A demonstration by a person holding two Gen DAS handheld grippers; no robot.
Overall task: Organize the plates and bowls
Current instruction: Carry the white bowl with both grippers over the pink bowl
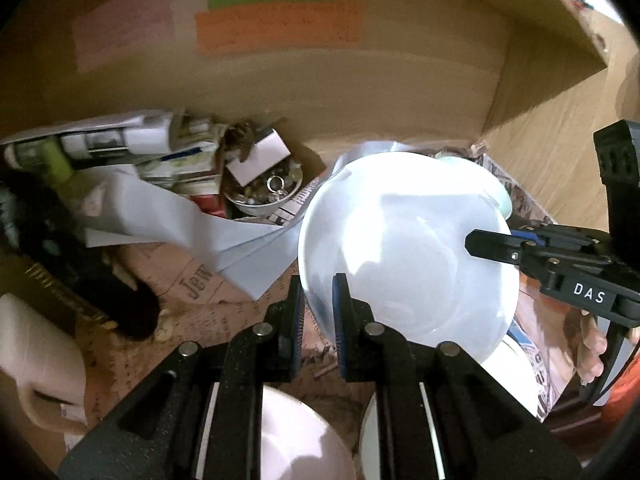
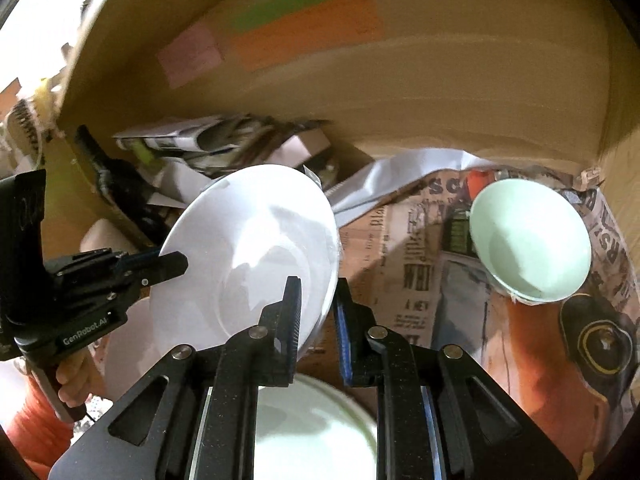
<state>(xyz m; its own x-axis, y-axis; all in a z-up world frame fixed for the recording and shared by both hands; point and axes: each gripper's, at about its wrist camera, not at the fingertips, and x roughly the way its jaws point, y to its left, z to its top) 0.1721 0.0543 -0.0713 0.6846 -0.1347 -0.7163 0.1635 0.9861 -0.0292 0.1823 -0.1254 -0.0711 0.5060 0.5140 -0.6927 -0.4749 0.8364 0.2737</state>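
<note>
Both hand-held grippers are clamped on opposite edges of one white plate (image 1: 404, 248): the left hand-held gripper (image 1: 318, 320) pinches its near-left rim, the right hand-held gripper (image 2: 318, 320) its other side, and the plate hangs tilted above the newspaper-lined shelf (image 2: 412, 264). To do this well, keep both grips firm and move the two hands together so the plate neither twists nor slips. Steer clear of the pale green bowl (image 2: 528, 240) and the loose papers (image 1: 192, 224) behind, and level it before setting it down.
</note>
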